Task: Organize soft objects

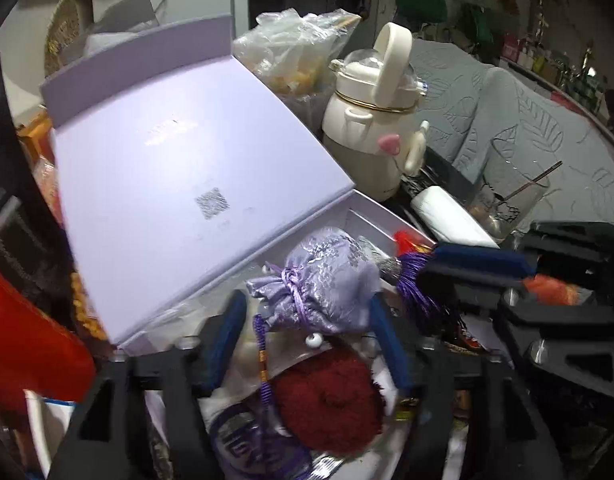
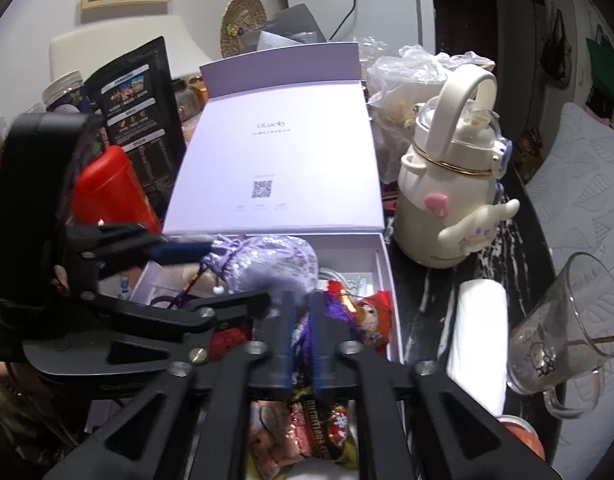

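The lilac box point(image 2: 391, 280) stands with its lid point(image 2: 275, 152) propped back, so its tray is open for packing. One lavender brocade pouch point(image 1: 319, 280) lies inside it, between the blue pads of the left gripper point(image 1: 307, 340), which stands released around the pouch without pressing, apparently having set it down there. The right gripper point(image 2: 301, 332) is slightly parted at one purple tassel point(image 1: 417, 284), its pads not visibly clamping. One red fuzzy ball point(image 1: 331, 400) lies beside the pouch. On the tabletop, one cream bottle point(image 2: 447, 200) and one glass mug point(image 2: 567, 328) stand clear.
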A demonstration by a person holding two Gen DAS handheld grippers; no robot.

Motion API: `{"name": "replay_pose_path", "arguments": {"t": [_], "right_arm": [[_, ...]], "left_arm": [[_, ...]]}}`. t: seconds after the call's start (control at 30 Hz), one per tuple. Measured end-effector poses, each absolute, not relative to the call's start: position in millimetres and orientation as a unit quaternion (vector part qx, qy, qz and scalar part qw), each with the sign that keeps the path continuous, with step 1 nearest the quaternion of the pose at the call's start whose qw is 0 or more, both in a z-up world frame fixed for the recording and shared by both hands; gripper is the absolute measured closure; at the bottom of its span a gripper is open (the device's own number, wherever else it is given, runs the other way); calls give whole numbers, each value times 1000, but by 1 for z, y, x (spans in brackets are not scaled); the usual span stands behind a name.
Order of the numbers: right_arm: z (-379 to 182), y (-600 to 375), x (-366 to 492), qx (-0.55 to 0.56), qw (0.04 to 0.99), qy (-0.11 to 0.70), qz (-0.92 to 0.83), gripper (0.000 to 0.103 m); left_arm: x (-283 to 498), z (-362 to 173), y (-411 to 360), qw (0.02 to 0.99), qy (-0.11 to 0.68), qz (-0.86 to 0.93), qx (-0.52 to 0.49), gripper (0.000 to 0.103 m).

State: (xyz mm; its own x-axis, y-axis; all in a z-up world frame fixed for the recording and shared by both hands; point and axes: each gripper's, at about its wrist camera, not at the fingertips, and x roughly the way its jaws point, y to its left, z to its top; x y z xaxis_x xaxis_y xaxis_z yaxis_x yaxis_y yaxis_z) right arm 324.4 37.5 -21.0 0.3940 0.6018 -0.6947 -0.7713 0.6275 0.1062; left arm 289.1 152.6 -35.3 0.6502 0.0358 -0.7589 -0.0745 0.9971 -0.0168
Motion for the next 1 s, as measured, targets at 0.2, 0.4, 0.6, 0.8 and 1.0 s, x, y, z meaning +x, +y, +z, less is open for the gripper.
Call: {"name": "replay_pose_path", "arguments": {"t": [0.2,0.4,0.6,0.8,1.0], "right_arm": [[-12,29,325,-112,847,350,384,48],[2,29,318,-112,853,339,381,48],[30,24,301,-105,862,316,382,48],[59,18,278,-103,872,287,382,47],[87,8,251,-103,882,258,380,43]], "left_arm": [[280,-23,168,910,408,70,-28,14],[264,-3,169,916,391,86,-16,14],[244,25,170,925,368,96,-15,14],[221,55,167,934,342,104,-11,14],[192,84,161,944,312,109,-9,14]]}}
